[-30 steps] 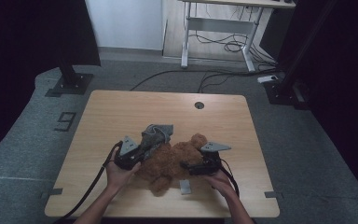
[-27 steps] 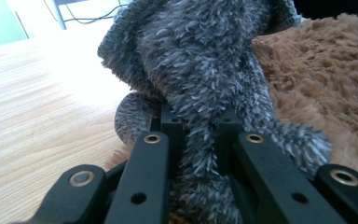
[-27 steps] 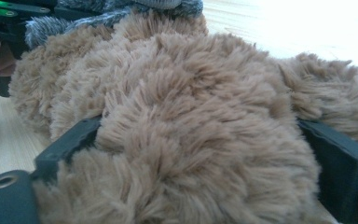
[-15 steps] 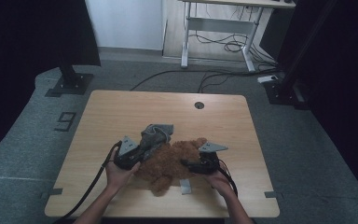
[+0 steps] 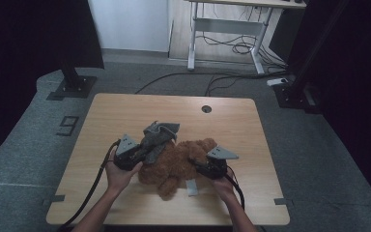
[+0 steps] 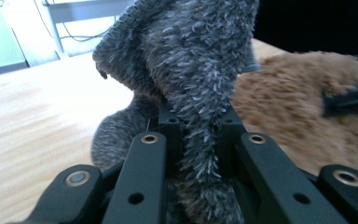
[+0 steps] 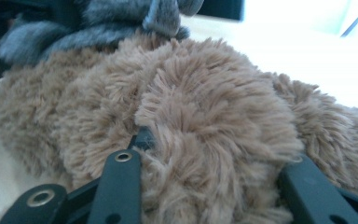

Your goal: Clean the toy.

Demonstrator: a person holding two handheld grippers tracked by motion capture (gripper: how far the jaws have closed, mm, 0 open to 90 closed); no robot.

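Two grippers worked at the near middle of the wooden table (image 5: 125,111), where a brown teddy bear (image 5: 174,162) lay on its side. The left gripper (image 5: 142,154) had its jaws clamped on a fold of grey fuzzy cloth (image 5: 158,135) — in the left gripper view that cloth (image 6: 200,70) rose between the black jaws and draped against the bear's upper end. The right gripper (image 5: 200,168) sat on the bear's other side; its jaws had just been closing, and in the right gripper view they pressed into brown plush (image 7: 205,121) bulging between them — a grip on the bear.
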